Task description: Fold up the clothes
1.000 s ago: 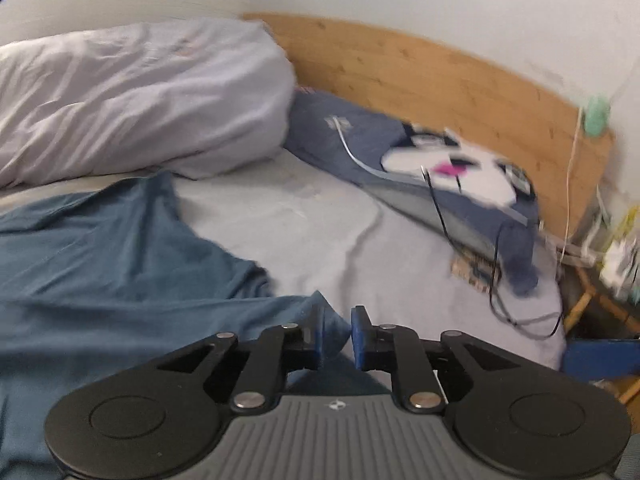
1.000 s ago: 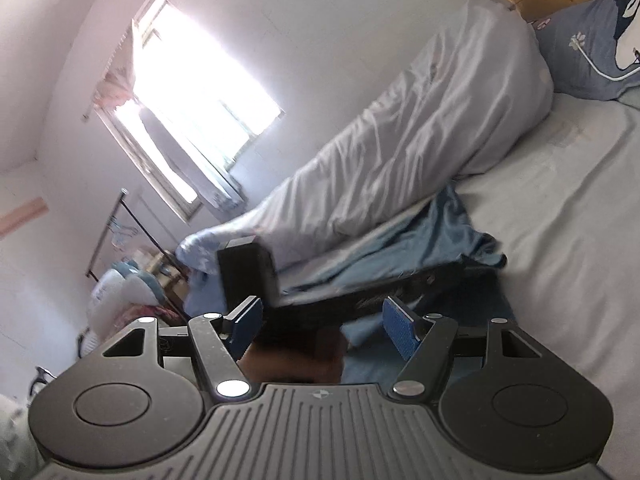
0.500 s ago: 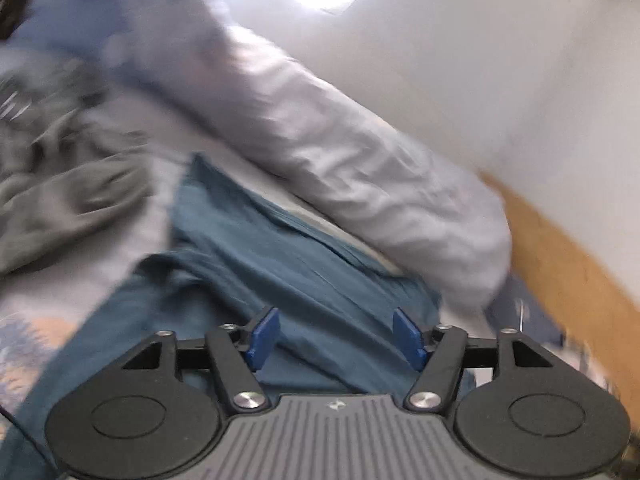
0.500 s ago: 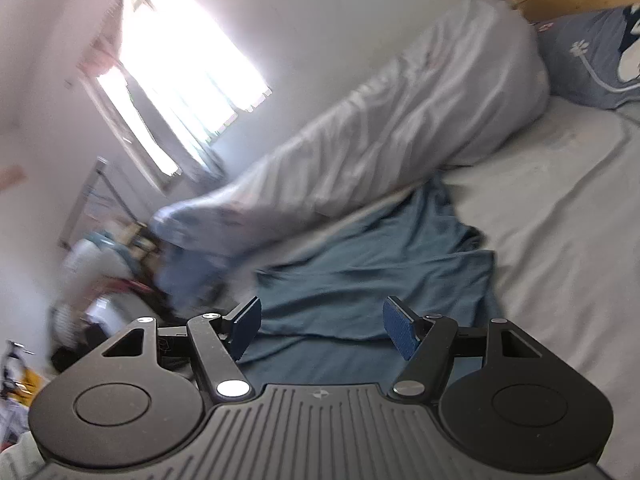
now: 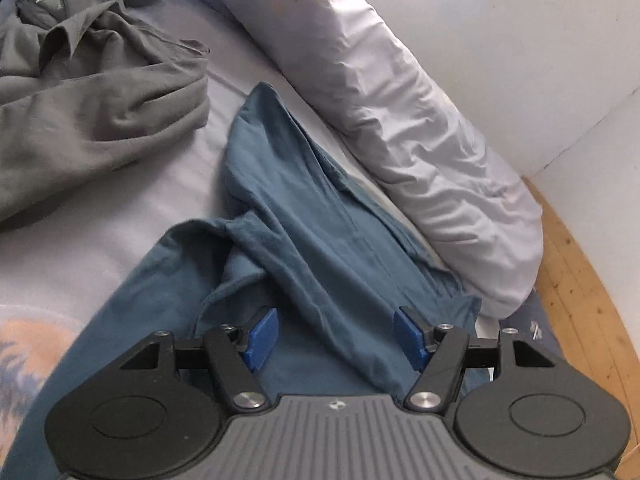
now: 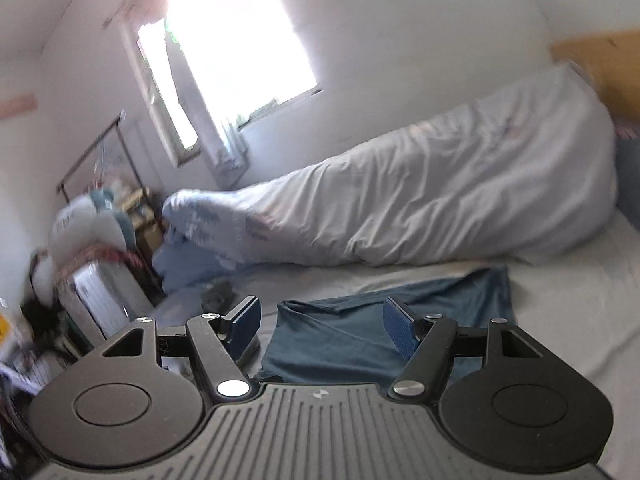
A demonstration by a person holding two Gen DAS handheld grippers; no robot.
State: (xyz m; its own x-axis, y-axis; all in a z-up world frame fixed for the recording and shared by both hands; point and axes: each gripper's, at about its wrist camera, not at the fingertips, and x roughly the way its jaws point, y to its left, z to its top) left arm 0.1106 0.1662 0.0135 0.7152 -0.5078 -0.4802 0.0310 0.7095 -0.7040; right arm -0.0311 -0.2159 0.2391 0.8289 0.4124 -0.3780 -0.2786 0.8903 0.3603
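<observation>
A crumpled teal-blue cotton garment lies on the pale grey bedsheet, a rumpled grey shirt at ten o'clock, a long white duvet roll at two. Left gripper and right gripper hang spread, empty. Bright window beyond.

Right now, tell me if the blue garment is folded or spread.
Partly folded: the blue garment lies rumpled, one flap doubled over itself.
</observation>
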